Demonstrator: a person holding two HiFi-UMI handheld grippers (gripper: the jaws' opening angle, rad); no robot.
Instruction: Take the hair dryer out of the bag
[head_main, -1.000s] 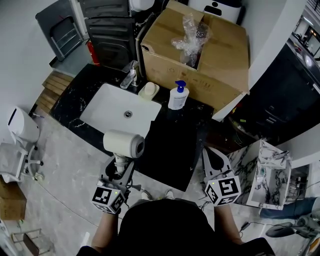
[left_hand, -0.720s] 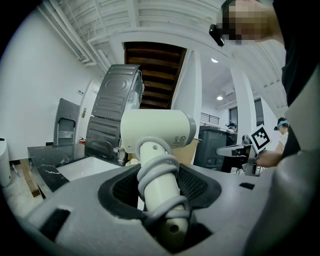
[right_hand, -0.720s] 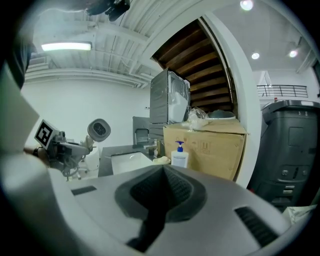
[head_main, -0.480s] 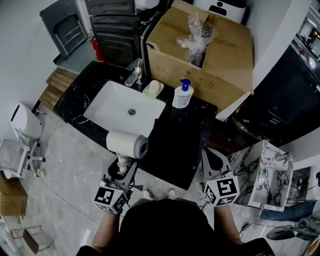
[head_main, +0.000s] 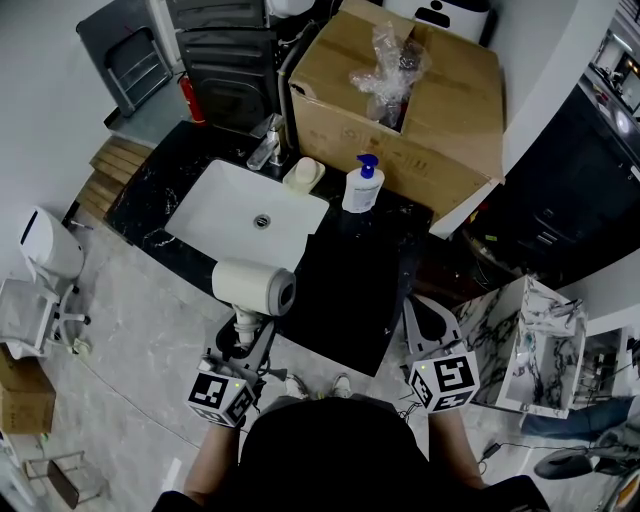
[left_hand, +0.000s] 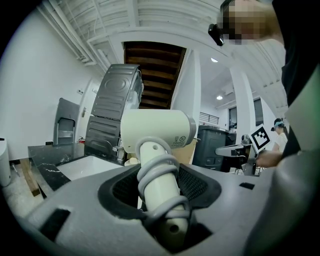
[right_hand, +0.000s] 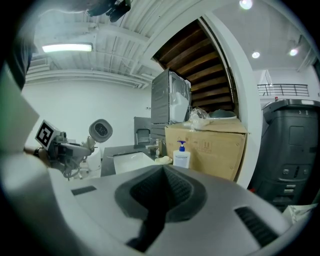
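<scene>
The hair dryer is out in the open air, held up just in front of the sink's near edge. It is cream-white with a short, fat barrel and a grey ring round the end that faces away from the sink's left side. The barrel lies level; the handle points down and back, away from the sink. Its pale cord is wound in coils round the handle. The left gripper clamps that wrapped handle. A flat black thing lies just right of the sink; whether it is the bag cannot be told
</scene>
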